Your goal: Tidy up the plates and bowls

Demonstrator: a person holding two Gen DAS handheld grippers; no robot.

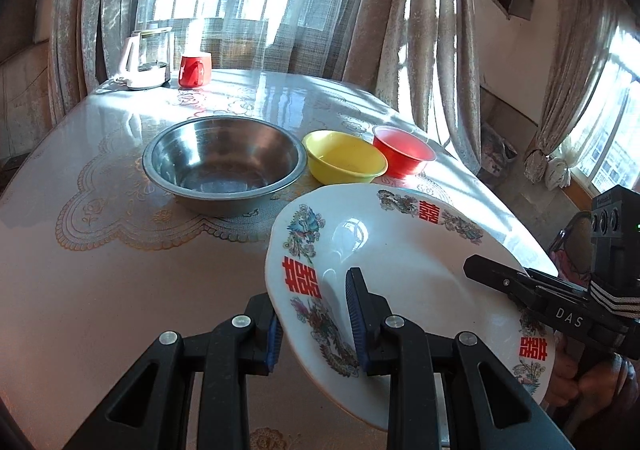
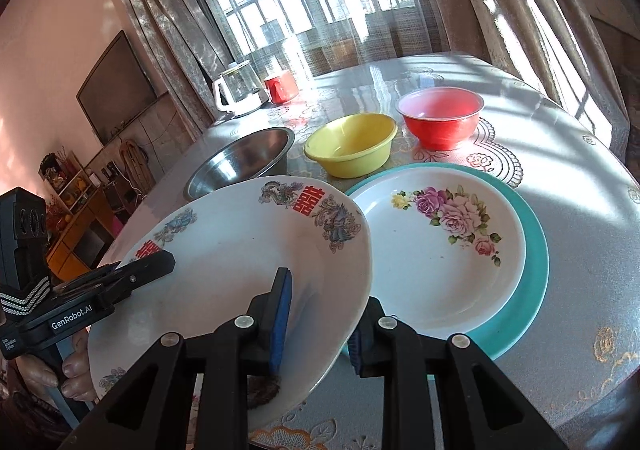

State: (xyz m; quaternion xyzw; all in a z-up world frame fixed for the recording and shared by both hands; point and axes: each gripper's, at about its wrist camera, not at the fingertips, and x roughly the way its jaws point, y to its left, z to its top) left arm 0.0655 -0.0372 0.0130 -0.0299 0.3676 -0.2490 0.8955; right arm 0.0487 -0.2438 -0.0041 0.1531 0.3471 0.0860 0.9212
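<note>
The white plate with red signs point(image 2: 240, 250) is held up, tilted, above the table point(image 1: 100, 270), pinched at its rim by the left gripper point(image 1: 316, 326) and the right gripper point(image 2: 316, 326). It should be kept level and set on the flower plate point(image 2: 440, 250). The yellow bowl point(image 2: 352, 149) and steel bowl point(image 1: 224, 165) must be cleared.

Three bowls in a row across the table point(image 2: 560, 250): steel bowl point(image 2: 244, 165) leftmost, plastic bowl point(image 2: 352, 145) in the middle, translucent bowl point(image 2: 440, 121) rightmost. Nearer, rose plate point(image 2: 440, 250) stacked on rimmed plate point(image 2: 532, 282). Left of that stack, dragon plate point(image 2: 224, 270) tilted, off the table. Far behind, kettle point(image 2: 238, 89) left of mug point(image 2: 282, 87).
</note>
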